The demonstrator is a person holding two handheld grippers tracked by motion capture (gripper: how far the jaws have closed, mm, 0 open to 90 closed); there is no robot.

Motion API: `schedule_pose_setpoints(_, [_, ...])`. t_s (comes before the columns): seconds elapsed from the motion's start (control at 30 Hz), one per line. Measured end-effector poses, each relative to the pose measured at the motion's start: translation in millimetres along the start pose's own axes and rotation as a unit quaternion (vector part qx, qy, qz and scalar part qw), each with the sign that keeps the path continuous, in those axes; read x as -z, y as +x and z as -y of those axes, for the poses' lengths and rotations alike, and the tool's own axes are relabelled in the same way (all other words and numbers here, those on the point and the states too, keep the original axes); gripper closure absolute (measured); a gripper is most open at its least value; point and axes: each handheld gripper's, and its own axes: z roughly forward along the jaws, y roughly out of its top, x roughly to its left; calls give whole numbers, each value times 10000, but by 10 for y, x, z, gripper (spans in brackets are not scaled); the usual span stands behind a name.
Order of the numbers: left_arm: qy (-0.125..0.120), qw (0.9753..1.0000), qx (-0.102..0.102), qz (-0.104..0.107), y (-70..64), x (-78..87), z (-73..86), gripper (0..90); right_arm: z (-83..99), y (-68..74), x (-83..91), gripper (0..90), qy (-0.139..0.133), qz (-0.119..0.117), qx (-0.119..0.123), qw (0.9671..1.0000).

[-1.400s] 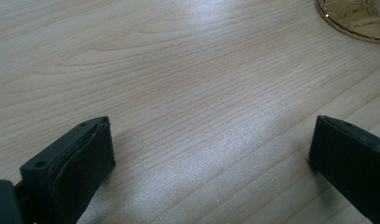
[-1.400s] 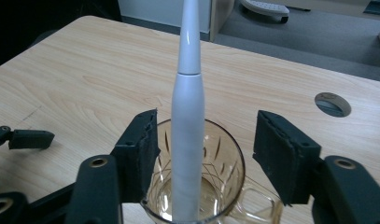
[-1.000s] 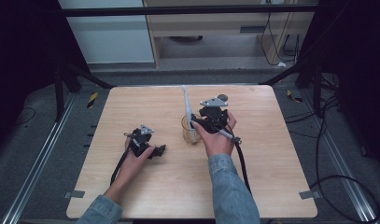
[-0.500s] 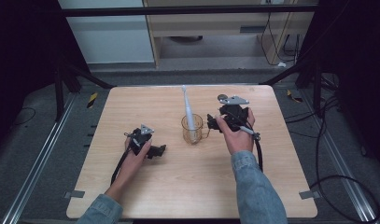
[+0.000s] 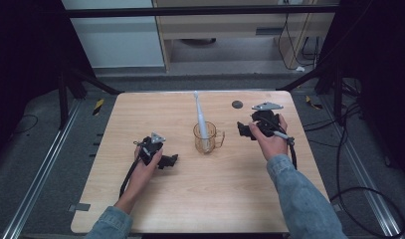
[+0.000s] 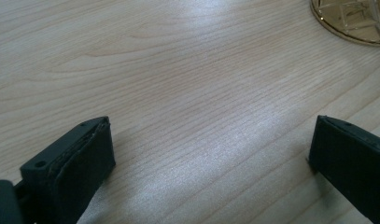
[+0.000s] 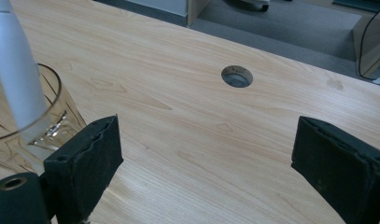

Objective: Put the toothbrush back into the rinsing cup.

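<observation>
— Far left of the wooden table point(image 5: 140, 209)?
— Left gripper point(image 5: 171, 160), held low at about eight o'clock from the mug, cable trailing back toward the table's near edge. Jaws spread wide, nothing between them; in the left gripper view just bare wood grain in the gap, jaw tips close over the tabletop.

— And at the middle?
— Amber glass mug point(image 5: 207, 138), standing upright, handle pointing to three o'clock. Holds a white electric toothbrush point(image 5: 200, 119), base down inside, leaning toward twelve o'clock with the head well above the rim. Base rim of the mug seen at the upper right corner of the left gripper view point(image 6: 351, 23).

— Next along?
— A round dark cable hole point(image 5: 237, 104) in the tabletop, at about one o'clock from the mug, apart from it.

— Far right?
— Right gripper point(image 5: 244, 130), held in the right hand point(image 5: 269, 142) at three o'clock from the mug, near but not touching, grey plate on top. Released too: jaws wide apart, gripping nothing. In the right gripper view, mug point(image 7: 24, 126) and toothbrush handle point(image 7: 17, 70) just beyond the left jaw, cable hole point(image 7: 237, 76) ahead between the jaws.
</observation>
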Motion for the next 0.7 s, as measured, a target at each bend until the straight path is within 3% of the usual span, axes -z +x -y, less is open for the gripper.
schedule_pose_setpoints(0.2, [4,10000,-2,-5,0,0,-1,0,30,-67,-42,87,-49,-46,50,10000])
schedule_pose_setpoints(0.43, [0,10000,2,-5,-1,0,0,0,34,-207,25,88,-83,89,-196,9997])
schedule_pose_setpoints(0.7, [5,10000,-4,-6,0,-1,-1,0,165,-392,112,86,-85,277,-432,9986])
